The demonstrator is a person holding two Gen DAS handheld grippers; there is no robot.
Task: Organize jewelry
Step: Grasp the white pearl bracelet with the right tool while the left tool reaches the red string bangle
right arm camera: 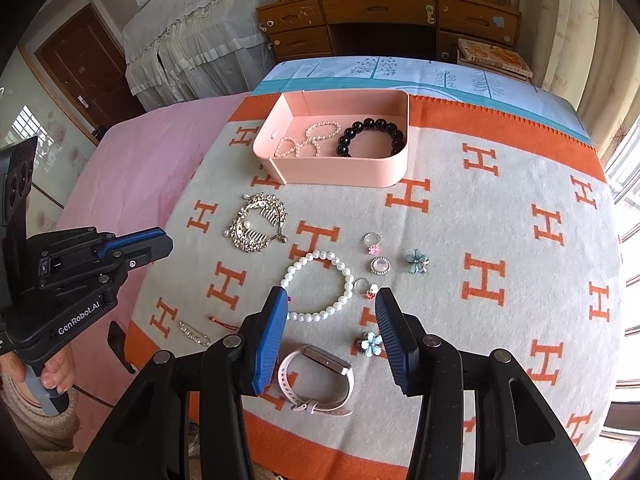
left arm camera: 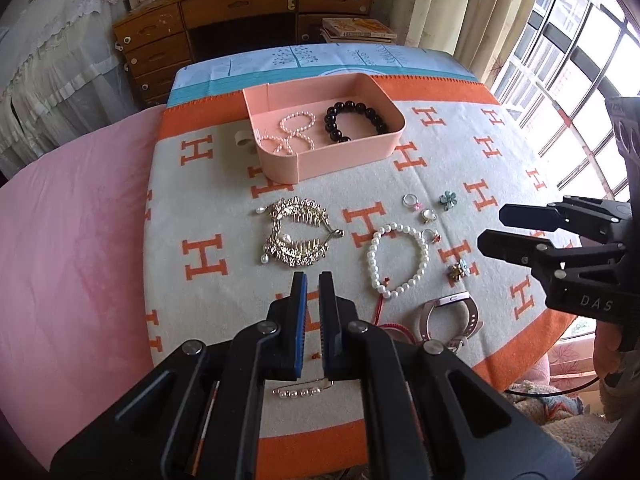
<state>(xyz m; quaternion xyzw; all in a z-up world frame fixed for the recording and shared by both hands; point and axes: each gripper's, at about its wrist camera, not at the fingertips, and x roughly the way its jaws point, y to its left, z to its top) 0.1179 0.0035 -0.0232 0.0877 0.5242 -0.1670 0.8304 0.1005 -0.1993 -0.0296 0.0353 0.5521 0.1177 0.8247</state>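
Note:
A pink box holds a black bead bracelet and a small pearl strand. On the H-pattern blanket lie a gold comb piece, a white pearl bracelet, rings, flower brooches, a pink watch and a pearl pin. My left gripper is nearly shut and empty, near the comb piece. My right gripper is open and empty above the watch.
The blanket covers a bed with a pink sheet on the left. A wooden dresser and books stand behind. A window with curtains is on the right.

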